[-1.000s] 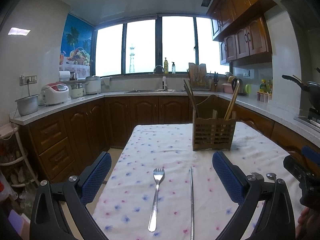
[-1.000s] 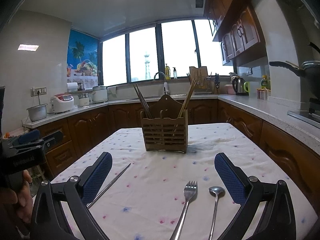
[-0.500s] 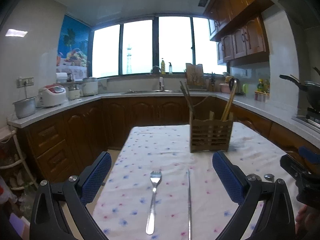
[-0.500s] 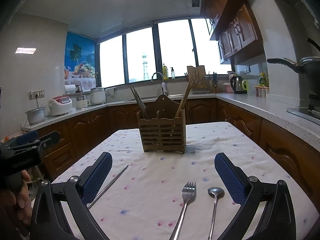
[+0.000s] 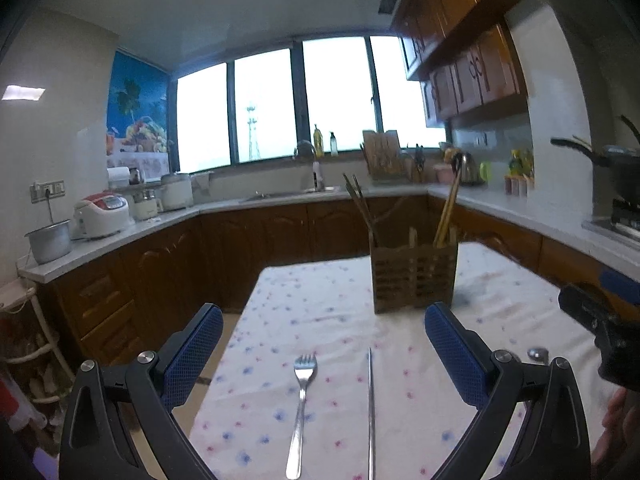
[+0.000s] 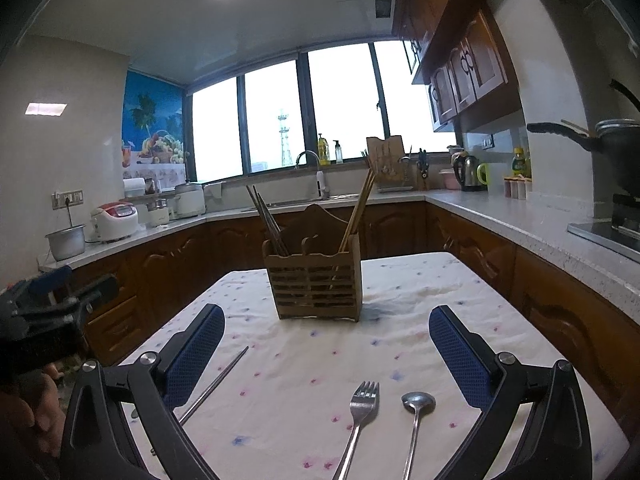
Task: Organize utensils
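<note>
On the table (image 6: 472, 292), under a white cloth dotted with small flowers, centre of both views: one slatted wooden utensil holder (image 6: 316, 284), upright, with dark chopsticks (image 6: 267, 220) leaning left in its left compartment and light wooden chopsticks (image 6: 358, 208) leaning right in its right one. Lower centre of my left wrist view: one steel fork (image 5: 301, 408), tines pointing away from me, lying flat; just beside it on the right, one long thin steel chopstick (image 5: 371, 408), roughly parallel and apart from the fork. Both lie between the blue pads of my left gripper (image 5: 324, 356), whose jaws stand spread wide and hold nothing. Lower right of my right wrist view: a second fork (image 6: 356, 424) and one steel spoon (image 6: 414, 424), side by side, not touching, bowl and tines toward the holder. They lie inside the span of my right gripper (image 6: 326, 354), likewise spread wide and empty. The steel chopstick appears again at lower left of that view, slanting up to the right beside the left pad. At the lower right edge of the left view a small rounded piece of metal shows, probably the spoon's bowl, though it is mostly hidden. Background: brown cabinets, a pale countertop (image 6: 500, 210), a rice cooker (image 6: 114, 220) at left, a kettle (image 6: 468, 174) at right, bright windows.
</note>
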{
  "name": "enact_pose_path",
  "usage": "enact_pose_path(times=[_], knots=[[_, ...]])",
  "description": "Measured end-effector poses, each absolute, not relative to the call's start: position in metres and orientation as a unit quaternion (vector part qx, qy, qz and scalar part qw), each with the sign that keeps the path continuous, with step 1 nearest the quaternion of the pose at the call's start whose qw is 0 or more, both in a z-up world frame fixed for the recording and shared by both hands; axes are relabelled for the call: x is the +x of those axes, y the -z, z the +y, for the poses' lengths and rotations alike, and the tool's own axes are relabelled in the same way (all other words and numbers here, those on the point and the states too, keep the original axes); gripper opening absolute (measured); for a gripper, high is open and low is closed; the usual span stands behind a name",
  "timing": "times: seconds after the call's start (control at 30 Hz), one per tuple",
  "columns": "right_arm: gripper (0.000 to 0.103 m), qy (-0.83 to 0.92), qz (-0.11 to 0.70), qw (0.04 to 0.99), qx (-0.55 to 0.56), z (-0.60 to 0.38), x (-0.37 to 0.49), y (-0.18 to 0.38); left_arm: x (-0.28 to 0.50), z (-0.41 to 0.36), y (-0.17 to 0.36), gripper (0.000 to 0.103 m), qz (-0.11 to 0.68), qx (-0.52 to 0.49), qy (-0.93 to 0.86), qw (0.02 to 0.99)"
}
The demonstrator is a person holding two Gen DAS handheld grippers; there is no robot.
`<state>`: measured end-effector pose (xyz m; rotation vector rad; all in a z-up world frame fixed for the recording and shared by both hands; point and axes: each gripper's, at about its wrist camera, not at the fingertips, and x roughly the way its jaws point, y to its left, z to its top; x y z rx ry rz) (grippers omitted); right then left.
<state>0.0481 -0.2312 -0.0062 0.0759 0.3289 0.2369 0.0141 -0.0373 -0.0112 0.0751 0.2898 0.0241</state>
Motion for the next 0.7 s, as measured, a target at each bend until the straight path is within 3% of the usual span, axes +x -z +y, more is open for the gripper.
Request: enact_pose_path(times=[0.7], knots=[[0.103,-0.12,0.178,0.976,0.044,-0.228,0.046,0.015,0.018,-0.035,0.002,0.102,0.178,0.02,-0.024,0.984]])
